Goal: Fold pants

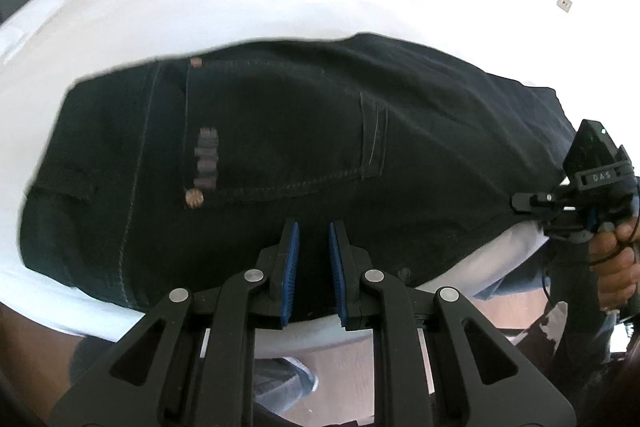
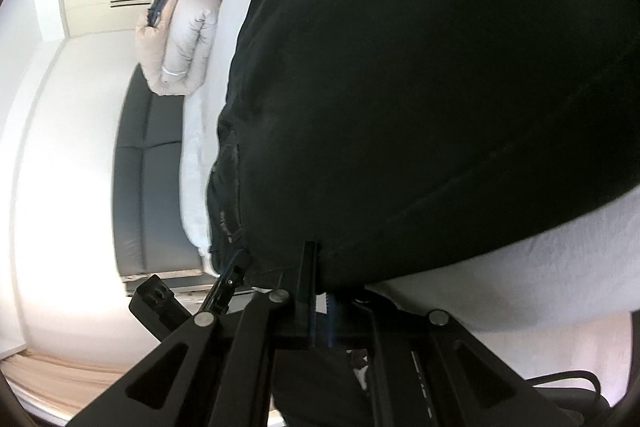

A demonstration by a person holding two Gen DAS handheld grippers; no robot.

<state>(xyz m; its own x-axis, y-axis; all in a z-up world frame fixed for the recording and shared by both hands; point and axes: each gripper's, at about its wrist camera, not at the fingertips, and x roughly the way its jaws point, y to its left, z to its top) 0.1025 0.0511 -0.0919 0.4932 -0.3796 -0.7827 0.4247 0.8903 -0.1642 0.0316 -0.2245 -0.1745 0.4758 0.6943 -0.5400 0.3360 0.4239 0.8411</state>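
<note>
Left hand-held gripper (image 1: 314, 259) parted over black pants (image 1: 280, 147), right hand-held gripper (image 2: 320, 291) pinching pants edge

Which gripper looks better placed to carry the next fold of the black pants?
Probably the right gripper: its jaws are shut on the black denim pants at their edge. The left gripper is open, gripping nothing.

L gripper (image 1: 314, 247) is sitting w/ its blue-padded fingers (image 1: 291, 267) apart, a clear gap showing btwn them, jaws pointing fwd and level. R gripper (image 1: 520, 203) is reaching in from the right side, fingers pressed together, rolled abt a quarter turn. R hand (image 1: 616, 259) is wrapping its handle, fingers curled round the grip.
</note>
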